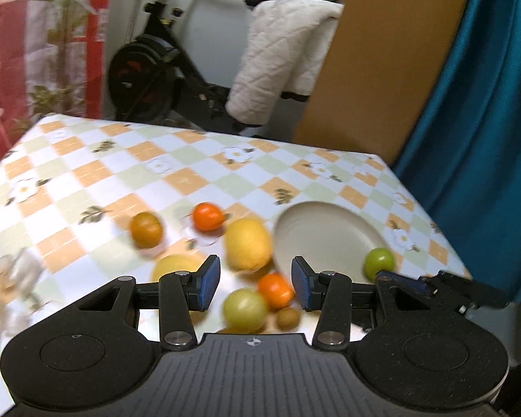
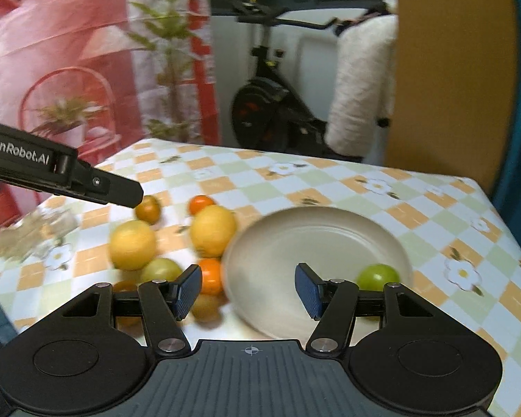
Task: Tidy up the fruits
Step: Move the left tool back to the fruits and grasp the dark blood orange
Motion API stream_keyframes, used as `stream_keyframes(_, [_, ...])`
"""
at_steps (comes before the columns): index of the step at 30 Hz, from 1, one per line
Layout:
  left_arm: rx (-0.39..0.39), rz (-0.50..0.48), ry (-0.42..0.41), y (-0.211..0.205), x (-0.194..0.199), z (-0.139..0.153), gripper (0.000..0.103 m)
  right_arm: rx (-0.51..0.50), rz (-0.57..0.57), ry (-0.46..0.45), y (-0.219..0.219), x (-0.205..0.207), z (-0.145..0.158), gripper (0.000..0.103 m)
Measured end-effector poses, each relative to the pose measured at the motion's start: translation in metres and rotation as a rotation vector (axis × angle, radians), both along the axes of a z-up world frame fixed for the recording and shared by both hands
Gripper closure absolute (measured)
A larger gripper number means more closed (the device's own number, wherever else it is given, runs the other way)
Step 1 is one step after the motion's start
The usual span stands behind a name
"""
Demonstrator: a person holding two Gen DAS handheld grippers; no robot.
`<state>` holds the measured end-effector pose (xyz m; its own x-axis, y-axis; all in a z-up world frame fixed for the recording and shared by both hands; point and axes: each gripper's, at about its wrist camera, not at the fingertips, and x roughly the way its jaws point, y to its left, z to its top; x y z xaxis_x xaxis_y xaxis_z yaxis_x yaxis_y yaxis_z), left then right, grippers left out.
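Table: a checked orange, green and white tablecloth with daisy prints is seen in both views, spanning the middle of each frame.
Plate: a beige plate is shown centre-right in the right wrist view and holds one green fruit near its lower right rim.
Loose fruit: two lemons, small oranges and a yellow-green fruit are clustered on the cloth left of the plate.
Left gripper: blue-padded fingers are held apart above the cluster, nothing clasped between them.
Right gripper: fingers are spread over the plate's left rim, empty.
Left wrist view only: a small brown fruit, possibly a kiwi, is seen at lower centre; the other gripper's fingertip shows at the right edge.
Right wrist view only: the left gripper's black finger, lettered GenRobot.AI, is caught at the left edge above a dull orange fruit.
Background: an exercise bike and a white quilted coat fill the upper frame.
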<state>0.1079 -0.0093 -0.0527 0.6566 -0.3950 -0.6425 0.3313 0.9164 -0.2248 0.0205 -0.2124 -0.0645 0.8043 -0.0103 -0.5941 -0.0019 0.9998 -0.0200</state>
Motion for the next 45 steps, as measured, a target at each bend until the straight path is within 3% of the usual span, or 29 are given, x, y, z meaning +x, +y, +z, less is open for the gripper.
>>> stream_keyframes(4, [0.026, 0.017, -0.004, 0.012, -0.008, -0.010, 0.057, -0.018, 0.052, 0.014, 0.017, 0.000, -0.002, 0.049])
stream_keyframes(15, [0.037, -0.004, 0.015, 0.023, -0.018, -0.039, 0.057, -0.059, 0.152, 0.061, 0.043, 0.003, -0.016, 0.066])
stream_keyframes(23, [-0.053, 0.038, 0.073, 0.045, -0.013, -0.052, 0.057, -0.084, 0.278, 0.124, 0.067, 0.011, -0.036, 0.066])
stream_keyframes(27, [-0.077, -0.007, 0.079, 0.041, -0.013, -0.056, 0.056, -0.103, 0.334, 0.139, 0.082, 0.017, -0.042, 0.066])
stream_keyframes(45, [-0.136, -0.051, 0.157, 0.040, 0.002, -0.085, 0.056, -0.107, 0.372, 0.152, 0.091, 0.035, -0.056, 0.063])
